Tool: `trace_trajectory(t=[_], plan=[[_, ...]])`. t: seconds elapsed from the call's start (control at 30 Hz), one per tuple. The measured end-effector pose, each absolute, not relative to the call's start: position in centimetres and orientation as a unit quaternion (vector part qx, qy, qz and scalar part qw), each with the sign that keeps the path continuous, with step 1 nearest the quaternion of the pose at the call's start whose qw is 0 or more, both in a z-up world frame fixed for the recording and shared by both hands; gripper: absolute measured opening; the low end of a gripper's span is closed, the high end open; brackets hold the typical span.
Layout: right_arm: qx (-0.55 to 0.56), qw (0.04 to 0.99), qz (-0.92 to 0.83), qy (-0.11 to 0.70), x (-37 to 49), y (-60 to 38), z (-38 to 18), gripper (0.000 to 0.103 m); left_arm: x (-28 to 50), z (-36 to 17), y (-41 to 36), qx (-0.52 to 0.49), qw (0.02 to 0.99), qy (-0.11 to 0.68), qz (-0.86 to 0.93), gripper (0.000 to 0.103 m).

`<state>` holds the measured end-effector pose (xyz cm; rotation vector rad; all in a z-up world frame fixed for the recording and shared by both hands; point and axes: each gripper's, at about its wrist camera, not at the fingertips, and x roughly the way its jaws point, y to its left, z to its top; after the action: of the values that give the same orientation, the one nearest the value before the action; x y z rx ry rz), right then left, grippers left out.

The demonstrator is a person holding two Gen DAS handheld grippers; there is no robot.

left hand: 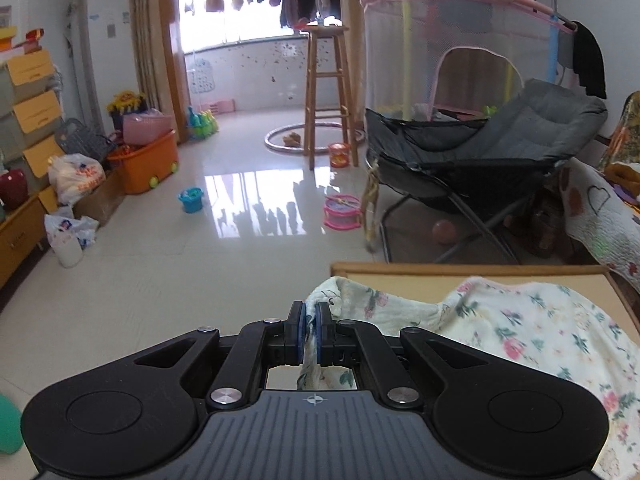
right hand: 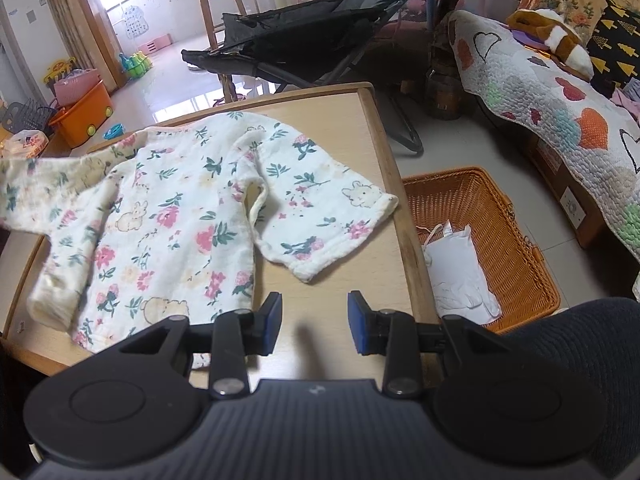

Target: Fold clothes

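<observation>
Floral fabric fills most of both views: a small long-sleeved top (right hand: 168, 216), cream with pink flowers, green leaves and little rabbits, lies spread on the wooden desk (right hand: 372, 136). Its body rests flat near the middle, one sleeve lies bent toward the desk's right edge, and the other sleeve is lifted off the surface at the left. The left tool (left hand: 310, 330) is clenched on that raised sleeve, with cloth pinched between its blue pads (left hand: 321, 332) and hanging down below them, beyond the desk's left edge. The right tool (right hand: 314, 322) is released, its fingers wide apart and holding nothing, over bare desk just beside the top's hem. An orange wicker basket (right hand: 516, 240) stands on the floor just beside the desk's right side, with white cloth (right hand: 460, 276) inside.
</observation>
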<state>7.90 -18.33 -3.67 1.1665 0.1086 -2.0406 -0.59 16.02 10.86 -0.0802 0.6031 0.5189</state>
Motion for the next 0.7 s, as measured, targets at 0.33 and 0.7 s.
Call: trace_trajectory(t=[0.33, 0.7], plan=[[0.463, 0.386, -0.796, 0.050, 7.8, -18.6, -3.8, 0.035, 5.1, 10.9, 18.7, -0.004, 0.912, 0.312, 0.266, 0.005], [0.442, 0.367, -0.817, 0.048, 6.0, -18.7, -2.7, 0.035, 6.3, 7.8, 20.6, -0.017, 0.891, 0.364, 0.271, 0.017]])
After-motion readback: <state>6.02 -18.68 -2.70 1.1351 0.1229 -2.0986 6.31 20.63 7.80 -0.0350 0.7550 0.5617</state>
